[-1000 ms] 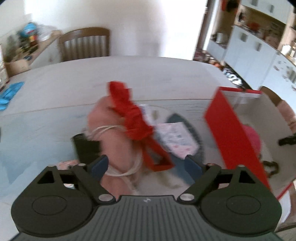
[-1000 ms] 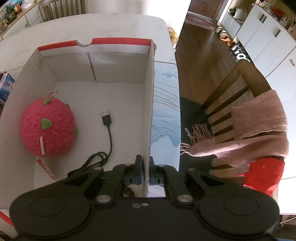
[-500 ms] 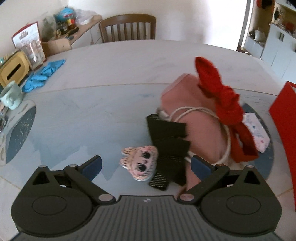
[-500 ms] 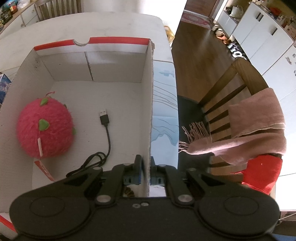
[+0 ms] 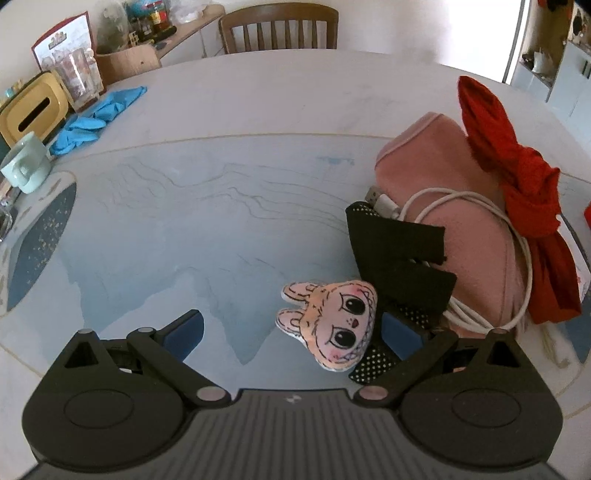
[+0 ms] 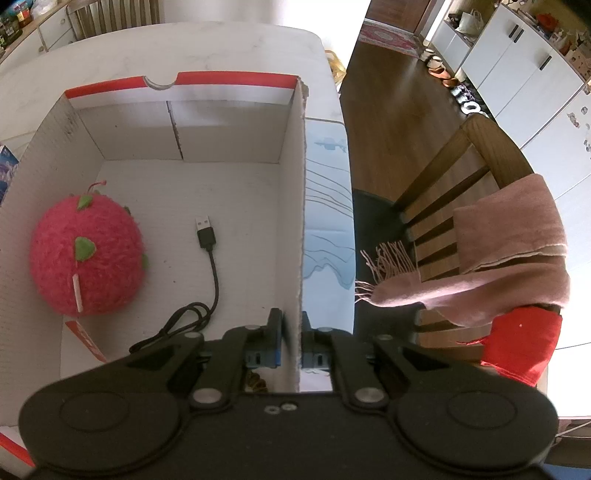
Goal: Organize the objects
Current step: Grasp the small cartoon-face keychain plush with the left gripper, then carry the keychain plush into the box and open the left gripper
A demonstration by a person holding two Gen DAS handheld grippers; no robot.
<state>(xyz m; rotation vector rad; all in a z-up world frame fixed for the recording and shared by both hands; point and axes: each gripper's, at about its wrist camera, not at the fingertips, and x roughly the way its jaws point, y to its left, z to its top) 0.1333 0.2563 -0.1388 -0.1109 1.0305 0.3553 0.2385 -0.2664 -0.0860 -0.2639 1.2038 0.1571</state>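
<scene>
Left gripper (image 5: 291, 328) has swung off the pink pouch (image 5: 458, 206) and dropped toward the bunny plush (image 5: 332, 325) on the bench, jaws just opened fully and empty; right gripper (image 6: 291, 339) stays clamped on the box (image 6: 299, 221) wall.

- A home is shown, in an open dining and kitchen area.
- A large pale round-edged dining table (image 5: 258, 96) is seen, with a brown slatted wooden chair (image 5: 279, 27) pushed up to its far side.
- A second wooden chair (image 6: 476, 177) is draped with a dusty-pink fringed scarf (image 6: 509, 254).
- White kitchen cupboards with dark handles (image 6: 524, 62) are lined along a dark wood plank floor (image 6: 399, 110).
- A patterned rug (image 6: 391, 35) and several pairs of shoes (image 6: 439, 68) are laid on that floor.
- A mint-green ceramic mug (image 5: 26, 168), a yellow tissue box (image 5: 31, 110) and a cluttered wooden sideboard (image 5: 147, 33) are found at the table's edge.
</scene>
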